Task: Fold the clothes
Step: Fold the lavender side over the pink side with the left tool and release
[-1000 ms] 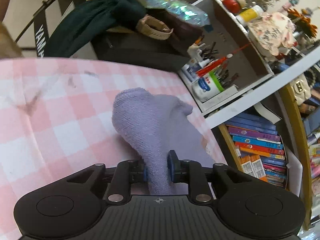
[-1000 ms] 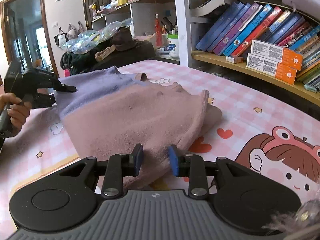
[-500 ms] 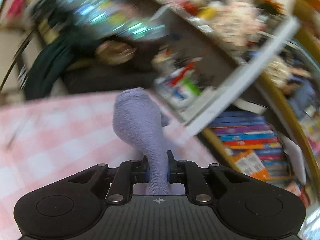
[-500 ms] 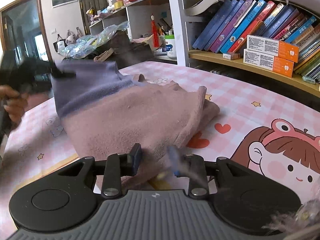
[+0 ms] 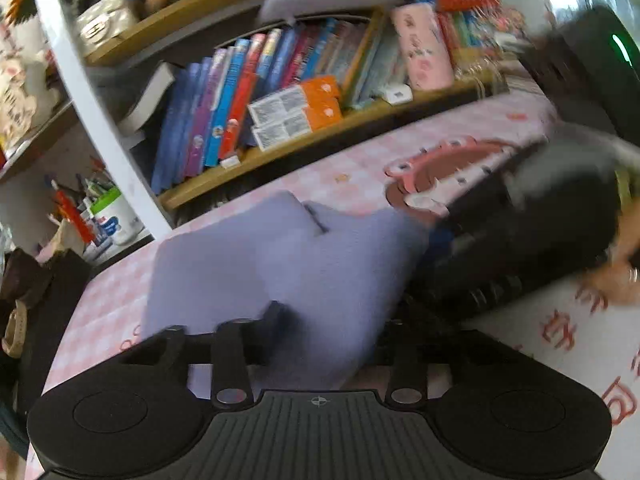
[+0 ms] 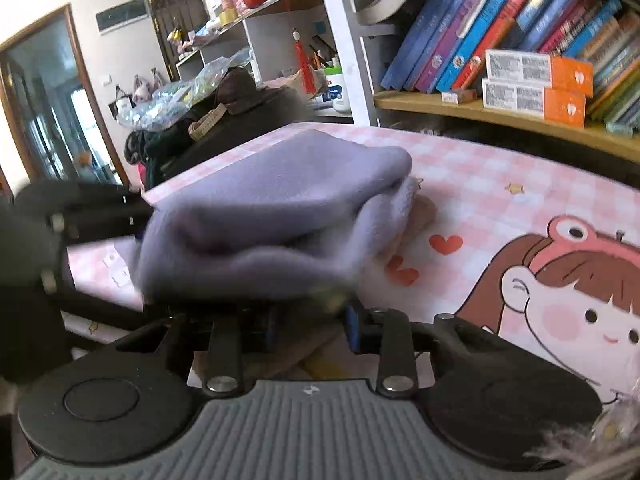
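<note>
The left gripper is carrying a garment fold toward two o'clock, its grip blurred beyond telling, while the right gripper is waiting, fingers apart, under the garment bunching on the table.

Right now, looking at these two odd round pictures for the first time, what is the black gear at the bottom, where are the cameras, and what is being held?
There is no robot here. A person holds a two-finger clamp in each hand, and each clamp carries a wide-angle camera that looks along its fingers. One picture looks out from the left gripper, the other from the right gripper.

A purple and pink garment lies partly folded on a table with a pink checked cover, in front of shelves of books. The left gripper is at the garment's raised purple edge, but blur hides its grip. The right gripper is open and holds nothing.
</note>
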Available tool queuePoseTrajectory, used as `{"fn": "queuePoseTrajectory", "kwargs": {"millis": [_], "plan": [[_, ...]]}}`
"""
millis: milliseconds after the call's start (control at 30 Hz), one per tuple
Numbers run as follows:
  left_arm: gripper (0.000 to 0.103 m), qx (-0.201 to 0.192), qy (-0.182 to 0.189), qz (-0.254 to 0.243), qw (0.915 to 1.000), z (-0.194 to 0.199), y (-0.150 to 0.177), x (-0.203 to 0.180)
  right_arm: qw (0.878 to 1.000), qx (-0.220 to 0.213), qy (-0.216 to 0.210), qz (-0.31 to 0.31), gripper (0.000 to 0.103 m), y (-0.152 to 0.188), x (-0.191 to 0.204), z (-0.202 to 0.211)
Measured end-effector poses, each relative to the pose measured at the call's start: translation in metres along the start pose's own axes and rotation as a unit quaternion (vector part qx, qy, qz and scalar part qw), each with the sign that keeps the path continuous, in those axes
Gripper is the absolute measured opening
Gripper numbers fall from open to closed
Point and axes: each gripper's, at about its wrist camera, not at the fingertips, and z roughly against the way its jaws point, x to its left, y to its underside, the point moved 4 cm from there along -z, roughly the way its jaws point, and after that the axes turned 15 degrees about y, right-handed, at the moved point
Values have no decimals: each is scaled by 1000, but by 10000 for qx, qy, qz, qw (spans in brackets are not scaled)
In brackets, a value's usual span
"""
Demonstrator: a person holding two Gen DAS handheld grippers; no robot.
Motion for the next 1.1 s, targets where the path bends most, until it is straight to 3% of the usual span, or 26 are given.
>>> {"fn": "queuePoseTrajectory", "kwargs": {"millis": [167,300,433,500,600,667,767,833,867,900,933,967,1100], "plan": [[66,-95,220,86,9997,3,3,-1,9998,30,-97,-169,32,0,-5,2],[69,-346,763,285,9961,29,10,6,9998,48,38,-208,44,-3,-19,17],[70,-1064,1400,912,9802,88,7,36,9974,-60,24,-714,60,-7,-41,48],[70,-1440,1296,1207,9736,108,3,62,9922,-83,-107,-1237,68,-11,-47,61],[66,-1549,825,1598,9714,110,8,98,9740,-80,-547,-2198,73,-22,-49,72],[55,-1352,817,1609,9742,96,14,104,9607,17,-890,-2630,73,-34,-38,65],[33,-1098,906,1490,9785,78,24,102,9692,254,-540,-2389,70,-51,-9,46],[31,-1043,934,1400,9802,74,28,98,9745,601,-154,-2157,65,-55,8,23],[31,-1015,947,1355,9810,71,31,97,9757,762,18,-2054,54,-57,15,12],[31,-987,961,1310,9818,69,33,95,9782,868,307,-1862,30,-57,23,4],[31,-960,975,1265,9825,66,36,94,9810,871,561,-1642,18,-57,31,1],[31,-932,989,1219,9832,64,38,92,9833,778,657,-1506,12,-57,39,4],[31,-946,1106,1242,9815,62,45,91,9948,-232,454,-883,10,-57,73,59]]}}
